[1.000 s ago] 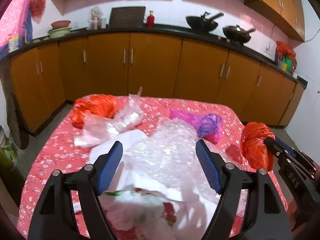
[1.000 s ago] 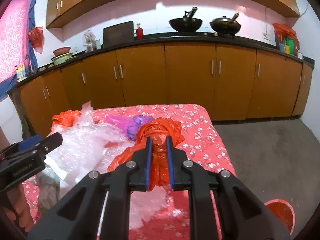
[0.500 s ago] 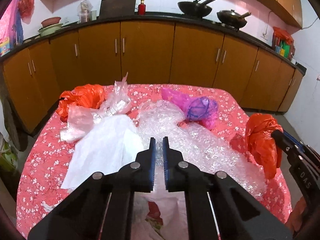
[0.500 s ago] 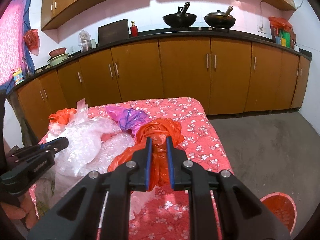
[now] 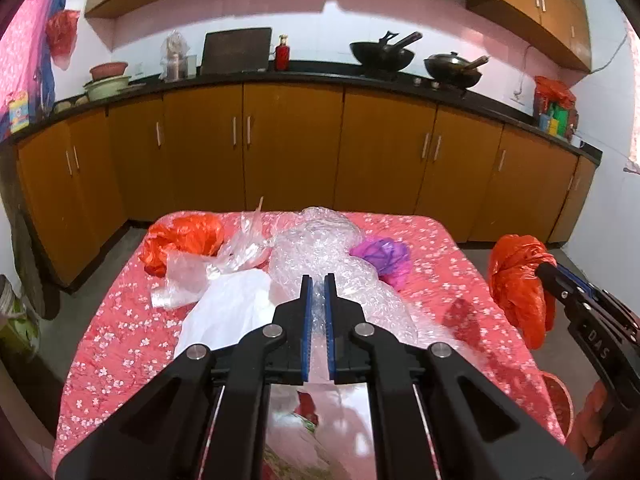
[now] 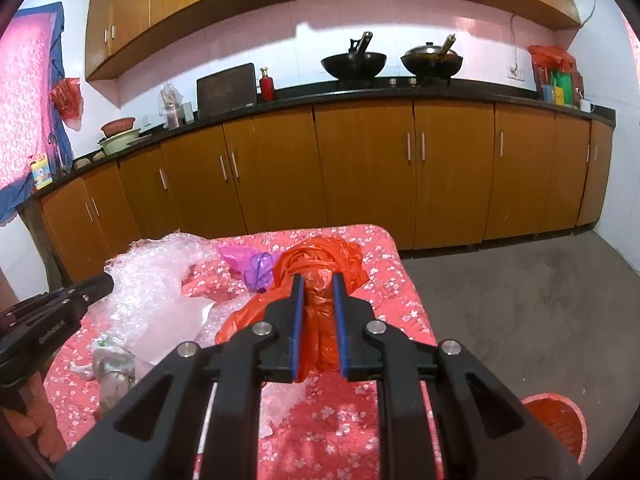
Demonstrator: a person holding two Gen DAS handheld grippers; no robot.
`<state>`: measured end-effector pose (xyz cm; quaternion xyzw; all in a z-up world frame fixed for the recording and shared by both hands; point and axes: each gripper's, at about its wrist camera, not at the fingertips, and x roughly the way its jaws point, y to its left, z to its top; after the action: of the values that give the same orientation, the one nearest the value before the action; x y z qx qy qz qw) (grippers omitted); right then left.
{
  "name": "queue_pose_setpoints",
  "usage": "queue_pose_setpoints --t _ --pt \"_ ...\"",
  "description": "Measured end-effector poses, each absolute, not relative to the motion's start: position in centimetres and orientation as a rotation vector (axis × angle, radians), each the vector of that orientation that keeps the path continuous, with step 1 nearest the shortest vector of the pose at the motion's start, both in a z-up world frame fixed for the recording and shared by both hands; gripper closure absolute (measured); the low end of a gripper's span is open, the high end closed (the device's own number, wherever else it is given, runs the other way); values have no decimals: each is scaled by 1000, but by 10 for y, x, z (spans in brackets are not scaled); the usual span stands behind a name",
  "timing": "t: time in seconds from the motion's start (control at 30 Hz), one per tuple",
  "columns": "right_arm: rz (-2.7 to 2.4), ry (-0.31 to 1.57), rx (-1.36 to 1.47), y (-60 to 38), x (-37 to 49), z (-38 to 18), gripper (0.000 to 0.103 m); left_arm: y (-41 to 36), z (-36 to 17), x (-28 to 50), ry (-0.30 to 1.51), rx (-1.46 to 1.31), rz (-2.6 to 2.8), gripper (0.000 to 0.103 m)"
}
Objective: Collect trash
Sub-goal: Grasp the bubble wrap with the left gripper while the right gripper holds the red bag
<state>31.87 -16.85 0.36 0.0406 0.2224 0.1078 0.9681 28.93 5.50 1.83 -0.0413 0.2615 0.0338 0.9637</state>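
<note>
1. Lifted since half a second ago, the left gripper point(image 5: 316, 292) now holds a sheet of bubble wrap point(image 5: 320, 256) higher off the surface point(image 5: 120, 344), its blue pads closed to a narrow gap on the clear plastic.
2. At the right, the right gripper point(image 6: 317, 292) is clamped on a twisted orange bag point(image 6: 320, 280), which hangs past the edge of the surface in the left wrist view.
3. Just below that gripper, on the grey floor point(image 6: 520, 300), sits a red basket point(image 6: 556, 420).
4. Beside the bubble wrap lies a white sheet point(image 5: 228, 308) on the red floral cloth.
5. Further out, a clear plastic bag point(image 5: 184, 280) rests against a second orange bag point(image 5: 184, 236) at the far left corner.
6. A crumpled purple bag point(image 5: 384, 256) lies right of the bubble wrap, near the far edge.
7. Beyond the surface, brown cabinets point(image 5: 292, 148) run under a black counter point(image 6: 440, 94).
8. Two dark woks point(image 6: 354, 64) stand on that counter, with a red bottle point(image 6: 267, 84) to their left.
</note>
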Motion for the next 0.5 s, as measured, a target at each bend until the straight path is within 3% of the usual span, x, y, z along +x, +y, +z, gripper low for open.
queue_pose_setpoints --t 0.5 --pt "115 411 117 -240 281 18 88 -12 44 261 485 -50 -75 98"
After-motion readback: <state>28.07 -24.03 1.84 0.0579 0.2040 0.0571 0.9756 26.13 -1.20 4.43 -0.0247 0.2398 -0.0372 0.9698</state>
